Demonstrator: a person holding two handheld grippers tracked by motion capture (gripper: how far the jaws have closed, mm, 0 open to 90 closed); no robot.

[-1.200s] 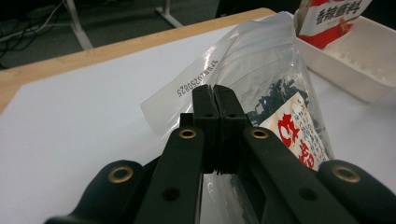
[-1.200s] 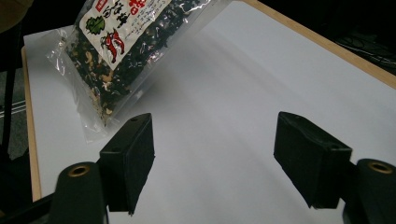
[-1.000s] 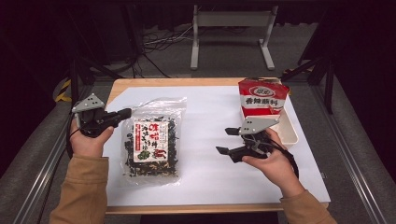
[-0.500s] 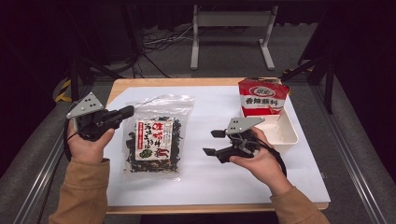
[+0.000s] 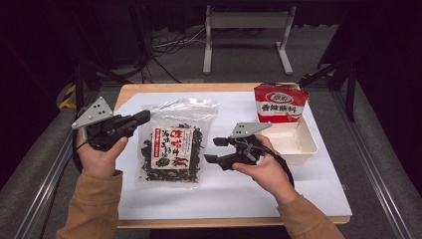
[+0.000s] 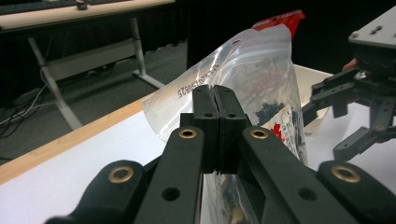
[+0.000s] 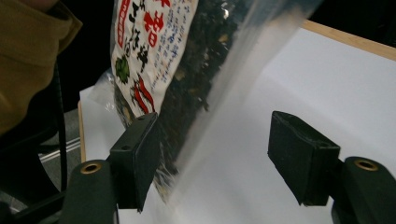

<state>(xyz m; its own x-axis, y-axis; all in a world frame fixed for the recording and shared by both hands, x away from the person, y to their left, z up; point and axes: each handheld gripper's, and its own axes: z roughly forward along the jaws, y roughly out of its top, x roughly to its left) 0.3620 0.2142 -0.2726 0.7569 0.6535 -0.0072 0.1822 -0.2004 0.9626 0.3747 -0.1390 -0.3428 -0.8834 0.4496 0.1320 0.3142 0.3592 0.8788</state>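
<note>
A clear bag of dark dried seaweed (image 5: 171, 147) with a red and white label lies on the white table cover. My left gripper (image 5: 144, 117) is shut on the bag's upper left corner, which is raised. In the left gripper view the bag (image 6: 261, 70) stands up behind the shut jaws (image 6: 215, 100). My right gripper (image 5: 213, 150) is at the bag's right edge, open. Its jaws have just been closing a little. In the right gripper view (image 7: 215, 158) the bag's clear edge (image 7: 159, 56) runs between them, and the pads do not press on it.
A white tray (image 5: 303, 149) sits just right of my right hand, with a red seasoning packet (image 5: 278, 102) standing at its far end. The table's wooden rim (image 5: 199, 88) borders the white cover. Metal rails run along both sides of the table.
My right gripper has moved left across the table up to the bag's right edge. My left gripper has risen slightly with the bag's corner.
</note>
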